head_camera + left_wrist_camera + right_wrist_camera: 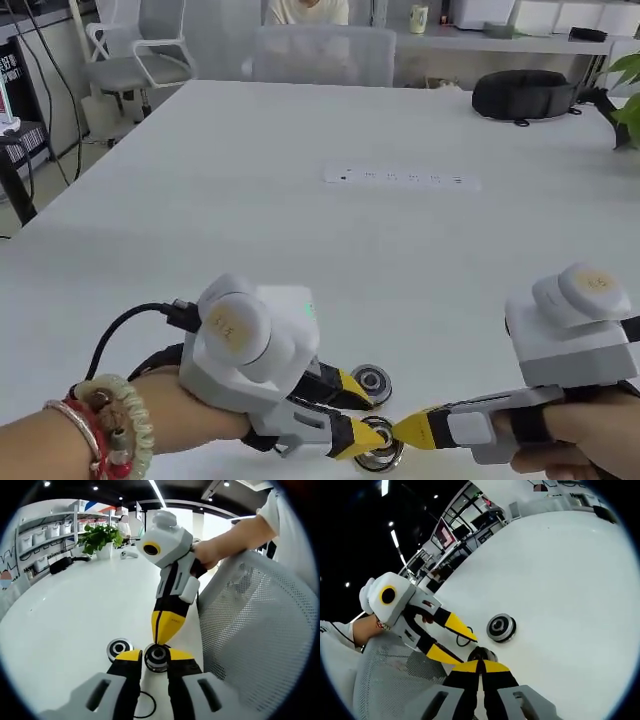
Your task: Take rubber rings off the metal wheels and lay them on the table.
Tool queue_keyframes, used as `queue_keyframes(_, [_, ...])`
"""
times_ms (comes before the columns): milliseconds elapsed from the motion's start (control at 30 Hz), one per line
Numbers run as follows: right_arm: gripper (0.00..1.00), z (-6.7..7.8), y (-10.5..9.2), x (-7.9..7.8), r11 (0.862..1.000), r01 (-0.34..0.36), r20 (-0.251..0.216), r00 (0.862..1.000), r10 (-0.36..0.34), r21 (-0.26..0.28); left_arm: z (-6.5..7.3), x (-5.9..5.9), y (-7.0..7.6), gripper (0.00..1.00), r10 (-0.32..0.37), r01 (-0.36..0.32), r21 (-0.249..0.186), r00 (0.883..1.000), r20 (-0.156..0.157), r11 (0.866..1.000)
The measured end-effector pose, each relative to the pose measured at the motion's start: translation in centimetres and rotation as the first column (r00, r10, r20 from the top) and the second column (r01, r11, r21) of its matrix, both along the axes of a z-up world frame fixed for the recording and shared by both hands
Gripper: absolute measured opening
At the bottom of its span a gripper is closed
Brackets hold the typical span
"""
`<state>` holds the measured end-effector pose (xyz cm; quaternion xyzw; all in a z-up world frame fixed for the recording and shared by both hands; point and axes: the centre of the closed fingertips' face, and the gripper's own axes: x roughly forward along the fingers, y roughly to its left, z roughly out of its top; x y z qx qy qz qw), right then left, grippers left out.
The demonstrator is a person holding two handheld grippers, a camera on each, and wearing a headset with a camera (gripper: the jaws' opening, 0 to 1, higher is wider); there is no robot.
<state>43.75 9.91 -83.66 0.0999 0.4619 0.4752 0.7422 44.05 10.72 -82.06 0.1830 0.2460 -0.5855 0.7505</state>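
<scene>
Two grippers are meeting over one little part here, right at the near edge of the big white table [300, 250]. The left gripper [156, 656] has its yellow-tipped jaws clamped on either side of a small round metal wheel [158, 658], and my guess is that's purely to pin it flat so it can't skate around on the slick tabletop while the other side works. The right gripper [480, 666] comes in from the opposite side with its jaws squeezed together into one fine point, and that point sits right on the wheel's rim. It looks placed to nip or peel the rubber ring, but the ring itself is too small to pick out, so I can't say whether it's actually pinched. A second wheel [371, 379], same round metal type with a dark band around it, sits just beside the held one and apart from both grippers; I'd guess its ring is on and waiting its turn. The left gripper view also shows a thin black loop [153, 706] lying flat on the table between the left jaws' bases. It could be a ring that's already off, but I can't be sure. Next move probably needs a gentle outward pull while the left grip keeps the wheel down.
</scene>
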Motion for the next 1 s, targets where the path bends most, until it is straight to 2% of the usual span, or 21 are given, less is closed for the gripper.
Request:
queue_keyframes(67, [0.00, 0.0, 0.0, 0.0, 1.000, 0.000, 0.000, 1.000, 0.000, 0.001, 0.1, -0.4, -0.2, 0.18, 0.002, -0.002, -0.002, 1.000, -0.020, 1.000])
queue_keyframes(133, [0.00, 0.0, 0.0, 0.0, 1.000, 0.000, -0.004, 1.000, 0.000, 0.002, 0.2, -0.8, -0.5, 0.22, -0.016, 0.016, 0.003, 1.000, -0.022, 1.000])
queue_keyframes(200, [0.00, -0.1, 0.0, 0.0, 1.000, -0.001, -0.005, 1.000, 0.001, 0.000, 0.6, -1.4, -0.9, 0.25, -0.049, 0.049, 0.010, 0.999, -0.001, 0.999])
queue_keyframes(367, [0.00, 0.0, 0.1, 0.0, 1.000, 0.001, -0.005, 1.000, -0.001, 0.007, 2.1, -2.3, -1.9, 0.33, -0.088, 0.088, 0.001, 0.996, 0.009, 0.996])
queue_keyframes(500, [0.00, 0.1, 0.0, 0.1, 1.000, 0.007, -0.010, 1.000, -0.007, 0.012, 2.9, -2.8, -2.2, 0.45, -0.117, 0.117, -0.008, 0.993, 0.029, 0.993])
queue_keyframes(633, [0.00, 0.2, 0.1, 0.2, 1.000, 0.005, -0.005, 1.000, -0.005, 0.013, 3.7, -3.0, -1.9, 0.53, -0.123, 0.123, 0.001, 0.992, 0.031, 0.992])
queue_keyframes(767, [0.00, 0.4, 0.1, 0.1, 1.000, 0.002, -0.004, 1.000, -0.002, 0.017, 4.9, -3.1, -1.4, 0.59, -0.108, 0.109, -0.021, 0.993, 0.040, 0.994])
queue_keyframes(933, [0.00, 0.6, 0.1, 0.3, 1.000, 0.009, -0.001, 1.000, -0.009, 0.028, 6.1, -3.3, 0.1, 0.67, -0.072, 0.073, -0.029, 0.996, 0.045, 0.997])
queue_keyframes(1000, [0.00, 0.7, 0.1, 0.4, 0.999, 0.013, -0.001, 1.000, -0.013, 0.035, 6.7, -3.1, 0.6, 0.67, -0.048, 0.050, -0.041, 0.997, 0.060, 0.998])
